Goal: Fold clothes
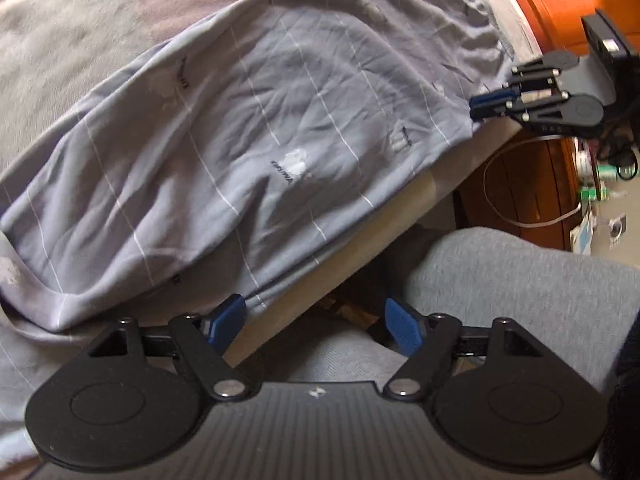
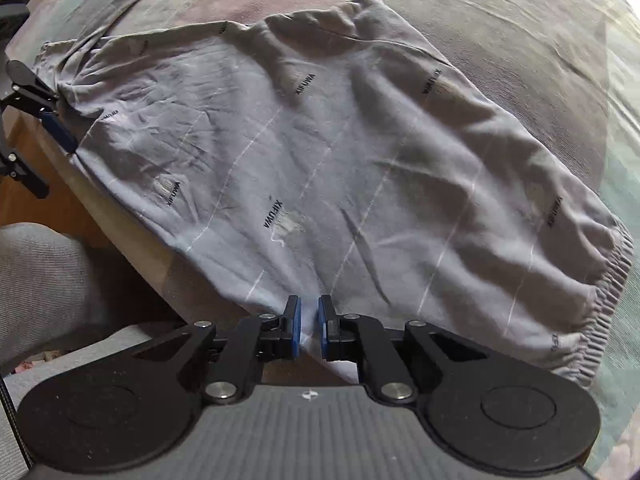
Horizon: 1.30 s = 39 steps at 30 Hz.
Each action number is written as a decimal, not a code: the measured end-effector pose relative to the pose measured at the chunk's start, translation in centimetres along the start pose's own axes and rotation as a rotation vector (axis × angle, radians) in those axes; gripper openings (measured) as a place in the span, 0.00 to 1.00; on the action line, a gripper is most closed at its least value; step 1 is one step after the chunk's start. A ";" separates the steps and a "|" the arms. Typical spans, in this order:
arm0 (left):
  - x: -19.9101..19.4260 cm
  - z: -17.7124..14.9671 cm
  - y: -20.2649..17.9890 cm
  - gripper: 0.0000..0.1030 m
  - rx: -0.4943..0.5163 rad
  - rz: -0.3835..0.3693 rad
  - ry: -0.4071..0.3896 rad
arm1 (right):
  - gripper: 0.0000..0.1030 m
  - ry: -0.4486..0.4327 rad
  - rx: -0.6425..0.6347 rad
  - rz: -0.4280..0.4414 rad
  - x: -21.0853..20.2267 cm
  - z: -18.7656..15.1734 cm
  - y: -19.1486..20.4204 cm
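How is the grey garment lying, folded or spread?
Folded over once: the grey garment lies doubled on the bed, a second layer's edge showing beneath its near hem.

The garment is pale blue-grey, crossed by thin white lines in a wide check, with dark printed lettering and small white patches scattered over it; its gathered waistband is the same blue-grey. The bed cover beneath shows broad muted blocks of grey, dusty pink and pale green. The person's trousers are heathered light grey. The floor is reddish-brown wood. Both grippers are black, their fingers faced in blue.
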<state>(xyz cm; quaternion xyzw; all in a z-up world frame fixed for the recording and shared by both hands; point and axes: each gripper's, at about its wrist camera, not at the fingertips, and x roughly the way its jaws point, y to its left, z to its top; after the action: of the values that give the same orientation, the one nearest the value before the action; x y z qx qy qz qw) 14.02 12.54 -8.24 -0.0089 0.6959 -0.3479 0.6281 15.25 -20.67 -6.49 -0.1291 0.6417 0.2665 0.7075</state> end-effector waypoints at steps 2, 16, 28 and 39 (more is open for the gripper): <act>-1.0 0.8 -0.6 0.75 0.058 -0.015 -0.034 | 0.13 -0.046 0.018 0.007 -0.8 0.4 0.3; -1.7 1.3 0.7 0.75 0.115 -0.049 -0.016 | 0.20 -0.115 0.115 0.004 -1.0 0.4 4.3; 0.1 3.8 2.9 0.76 0.024 -0.079 -0.032 | 0.36 -0.212 0.398 0.002 -2.4 0.2 1.5; -1.0 6.0 -0.7 0.75 0.049 0.116 0.014 | 0.39 -0.192 0.605 -0.246 -2.8 -6.4 -7.2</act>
<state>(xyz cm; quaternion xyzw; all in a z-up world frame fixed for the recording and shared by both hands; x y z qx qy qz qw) 19.25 9.59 -6.79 0.0493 0.6910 -0.3281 0.6422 13.70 -30.61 -5.84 0.0358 0.6018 -0.0123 0.7978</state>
